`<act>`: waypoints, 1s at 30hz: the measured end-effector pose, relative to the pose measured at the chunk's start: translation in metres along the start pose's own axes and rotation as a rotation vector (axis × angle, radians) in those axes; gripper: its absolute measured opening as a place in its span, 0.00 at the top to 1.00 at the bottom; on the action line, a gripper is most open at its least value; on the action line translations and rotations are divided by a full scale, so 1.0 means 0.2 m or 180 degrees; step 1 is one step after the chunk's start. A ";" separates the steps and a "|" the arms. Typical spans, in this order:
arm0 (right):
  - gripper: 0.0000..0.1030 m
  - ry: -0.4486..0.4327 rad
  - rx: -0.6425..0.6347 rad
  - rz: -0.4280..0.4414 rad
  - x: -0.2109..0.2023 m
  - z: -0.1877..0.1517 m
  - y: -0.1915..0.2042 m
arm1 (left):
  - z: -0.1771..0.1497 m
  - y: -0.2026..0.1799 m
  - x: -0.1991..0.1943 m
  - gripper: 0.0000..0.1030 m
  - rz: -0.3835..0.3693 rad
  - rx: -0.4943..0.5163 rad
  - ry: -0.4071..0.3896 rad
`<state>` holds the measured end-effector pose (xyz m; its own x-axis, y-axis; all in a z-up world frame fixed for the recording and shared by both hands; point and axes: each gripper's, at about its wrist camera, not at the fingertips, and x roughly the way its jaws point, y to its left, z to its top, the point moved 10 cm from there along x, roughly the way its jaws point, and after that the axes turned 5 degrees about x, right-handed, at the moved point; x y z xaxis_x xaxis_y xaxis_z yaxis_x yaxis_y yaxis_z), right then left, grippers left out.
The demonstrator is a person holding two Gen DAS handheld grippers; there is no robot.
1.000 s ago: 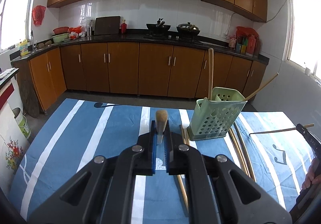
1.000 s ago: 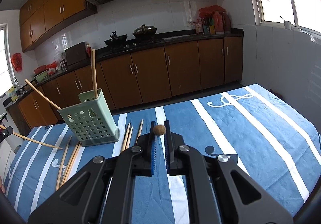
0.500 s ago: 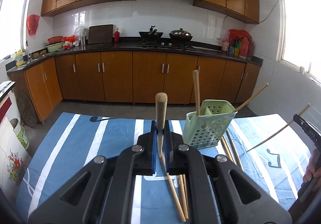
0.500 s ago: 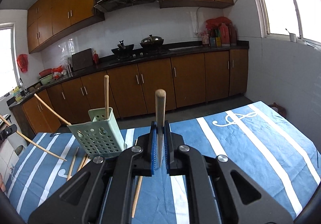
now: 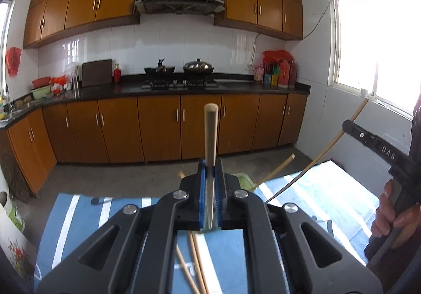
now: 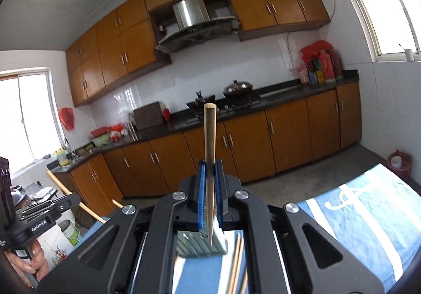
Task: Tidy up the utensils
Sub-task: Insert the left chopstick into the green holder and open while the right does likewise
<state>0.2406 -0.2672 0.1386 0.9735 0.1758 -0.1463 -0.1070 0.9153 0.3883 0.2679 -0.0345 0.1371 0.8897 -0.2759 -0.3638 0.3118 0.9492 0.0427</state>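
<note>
My left gripper is shut on a wooden chopstick that stands upright between its blue pads. The right gripper is likewise shut on its own chopstick, thick end up. The pale green perforated holder sits on the blue striped tablecloth below and behind the fingers, mostly hidden; only its rim shows in the left wrist view. Loose chopsticks lie on the cloth by it. Each view shows the other gripper at its edge, held high with its stick.
A person's hand grips the right handle; another hand holds the left one. Beyond the table lie bare floor, brown cabinets and a dark counter with pots. A red bin stands at the floor's right, a bucket at the left.
Both grippers have risen off the table, each with its chopstick, which now stands upright instead of pointing away. The holder has dropped low, behind the fingers, in both views.
</note>
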 end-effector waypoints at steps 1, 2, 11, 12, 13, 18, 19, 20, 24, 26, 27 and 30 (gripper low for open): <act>0.93 -0.0035 -0.0002 0.0007 0.01 0.02 0.01 | 0.04 0.00 0.01 0.93 0.0016 -0.0016 -0.0039; 0.93 -0.0062 0.0003 0.0017 0.03 0.03 0.03 | 0.08 -0.01 0.02 0.93 0.0015 -0.0068 -0.0085; 0.93 -0.0145 -0.0041 -0.0037 0.23 0.00 0.08 | 0.23 0.02 0.24 0.93 0.0182 -0.0284 -0.0282; 0.93 -0.0093 -0.0038 -0.0049 0.27 -0.03 0.07 | 0.21 0.02 0.28 0.93 0.0181 -0.0303 -0.0250; 0.93 -0.0057 -0.0034 -0.0055 0.28 -0.05 0.07 | 0.19 0.02 0.30 0.93 0.0184 -0.0305 -0.0217; 0.93 0.0141 -0.0059 -0.0095 0.38 -0.17 0.04 | 0.05 0.03 0.46 0.93 0.0166 -0.0320 -0.0014; 0.93 0.0176 -0.0061 -0.0100 0.39 -0.19 0.04 | 0.03 0.04 0.48 0.93 0.0158 -0.0331 0.0013; 0.93 0.0198 -0.0060 -0.0105 0.40 -0.21 0.04 | 0.01 0.04 0.50 0.93 0.0161 -0.0341 0.0046; 0.93 0.0292 -0.0040 -0.0132 0.44 -0.26 0.02 | -0.07 0.07 0.57 0.93 0.0158 -0.0398 0.0172; 0.92 0.0327 -0.0040 -0.0137 0.44 -0.27 0.01 | -0.09 0.08 0.59 0.93 0.0150 -0.0430 0.0221; 0.92 0.0351 -0.0041 -0.0140 0.45 -0.28 0.01 | -0.10 0.09 0.60 0.93 0.0150 -0.0439 0.0244; 0.92 0.0373 -0.0057 -0.0127 0.43 -0.28 0.01 | -0.12 0.11 0.59 0.82 0.0164 -0.0470 0.0266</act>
<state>0.3129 -0.2292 0.0765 0.9468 0.1795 -0.2671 -0.0734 0.9285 0.3639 0.3714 -0.0429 0.0724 0.8705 -0.2186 -0.4411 0.2087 0.9754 -0.0715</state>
